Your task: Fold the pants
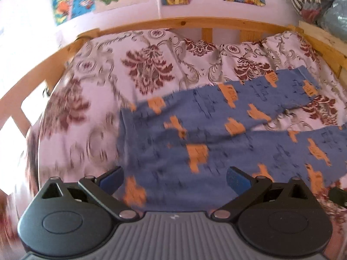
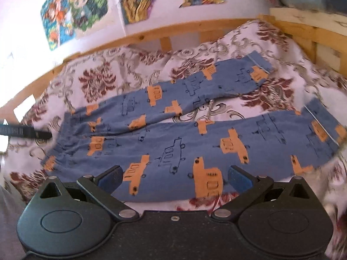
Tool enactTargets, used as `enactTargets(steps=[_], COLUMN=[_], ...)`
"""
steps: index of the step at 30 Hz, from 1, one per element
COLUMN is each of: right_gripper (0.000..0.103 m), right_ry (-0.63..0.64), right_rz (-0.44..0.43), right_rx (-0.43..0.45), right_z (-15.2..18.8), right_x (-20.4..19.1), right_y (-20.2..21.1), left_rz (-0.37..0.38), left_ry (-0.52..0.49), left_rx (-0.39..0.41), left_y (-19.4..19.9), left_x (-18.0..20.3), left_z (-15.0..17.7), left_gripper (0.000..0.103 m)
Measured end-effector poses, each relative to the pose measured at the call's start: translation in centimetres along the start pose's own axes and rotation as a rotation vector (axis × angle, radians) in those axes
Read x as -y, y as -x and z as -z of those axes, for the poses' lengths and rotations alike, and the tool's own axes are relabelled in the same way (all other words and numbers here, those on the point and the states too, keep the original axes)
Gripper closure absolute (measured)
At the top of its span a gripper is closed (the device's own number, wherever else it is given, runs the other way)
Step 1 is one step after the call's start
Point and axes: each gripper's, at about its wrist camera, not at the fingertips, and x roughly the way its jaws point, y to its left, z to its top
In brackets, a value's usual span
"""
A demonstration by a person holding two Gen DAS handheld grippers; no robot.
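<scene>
Pants (image 2: pixel 173 138) lie flat on the bed (image 2: pixel 282 91), soft and light; we judge waistband and cuffs the best holds. Both hand-held grippers (image 1: pixel 174 178) (image 2: pixel 174 178) gape, empty.

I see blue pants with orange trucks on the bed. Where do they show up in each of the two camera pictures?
Left wrist view: the pants fill the centre and right, waistband at the left, legs running off to the right.
Right wrist view: the pants lie across the middle, waistband left, both cuffs visible at the right.
Shared landmark: the wooden bed rail curving behind the patterned bedcover.
</scene>
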Motion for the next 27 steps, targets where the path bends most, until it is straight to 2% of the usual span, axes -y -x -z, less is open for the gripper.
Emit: enactTargets(steps=[2, 6, 8, 14, 17, 19, 22, 27], right_gripper=[0.001, 0.001, 0.001, 0.001, 0.001, 0.001, 0.001, 0.001], right_ry=[0.04, 0.109, 0.141, 0.311, 0.426, 0.456, 0.508, 0.64], right_rz=[-0.023, -0.065, -0.094, -0.215, -0.276, -0.334, -0.405, -0.465], right_rx=[-0.023, -0.058, -0.07, -0.117, -0.165, -0.203, -0.214, -0.234], right_z=[-1.1, -3.4, -4.9, -10.1, -12.8, -14.3, -16.7, -19.4], right_x=[0.1, 0.1, 0.1, -1.1, -2.6, -3.3, -4.5, -7.4], right_y=[-1.6, -5.0, -7.0, -14.0, -17.7, -19.9, -23.1, -28.1], left_rz=[0.0, -0.051, -0.038, 0.127, 0.216, 0.278, 0.375, 0.475], left_ry=[-0.082, -0.22, -0.27, -0.39, -0.402, -0.41, -0.439, -0.466], left_rx=[0.013, 0.021, 0.018, -0.006, -0.073, -0.097, -0.148, -0.196], left_y=[-2.0, -6.3, -8.6, -14.6, -17.6, -18.9, -20.5, -22.2], left_x=[-1.0, -3.0, -4.4, -8.0, -9.3, -10.0, -10.8, -11.7], left_z=[-2.1, -5.2, -6.3, -8.9, -10.2, -11.0, -12.1, -13.5], left_gripper=[0.0, 0.0, 0.0, 0.0, 0.0, 0.0, 0.0, 0.01])
